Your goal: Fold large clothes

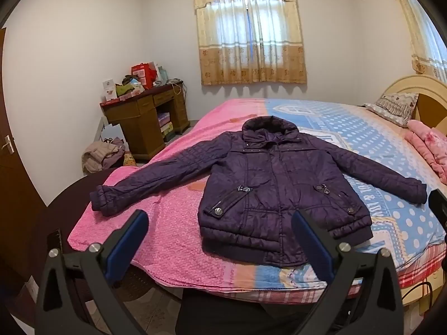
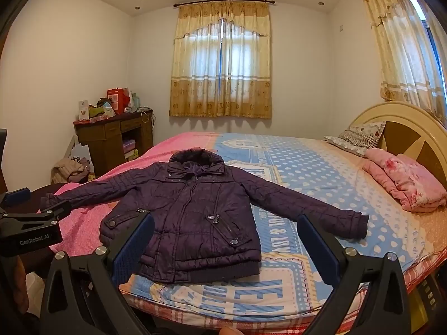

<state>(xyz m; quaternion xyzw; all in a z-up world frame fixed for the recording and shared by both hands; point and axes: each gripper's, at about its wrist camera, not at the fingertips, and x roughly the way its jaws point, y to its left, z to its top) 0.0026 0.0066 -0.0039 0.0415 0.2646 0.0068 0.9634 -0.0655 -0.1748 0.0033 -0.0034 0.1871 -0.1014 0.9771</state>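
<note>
1. Garment: a purple padded jacket (image 1: 279, 184) lies face up on the bed (image 1: 363, 145), front closed, both sleeves spread outward, hood at 12 o'clock and hem toward the near edge at 6 o'clock. It straddles the pink blanket (image 1: 173, 223) and the blue spotted sheet (image 2: 321, 173).
2. Left gripper (image 1: 220, 237): jaws spread wide, nothing between them, hovering short of the hem's near corner. No contact.
3. Right gripper (image 2: 226, 240): jaws likewise at full spread and empty, poised before the hem, with the jacket's outstretched sleeve cuff (image 2: 354, 223) at roughly 2 o'clock.
4. Assessment: folding appears not yet begun; the likely first step is bringing a sleeve across the body.
5. Recommendation: take each cuff with one gripper, pinching all layers of the padded fabric, since the slick quilted shell may slide out of a shallow bite.
6. Recommendation: lift only enough to clear the body, lay the sleeve flat across the chest, and release before withdrawing.
7. Risk: dragging could bunch the loose pink blanket beneath.
</note>
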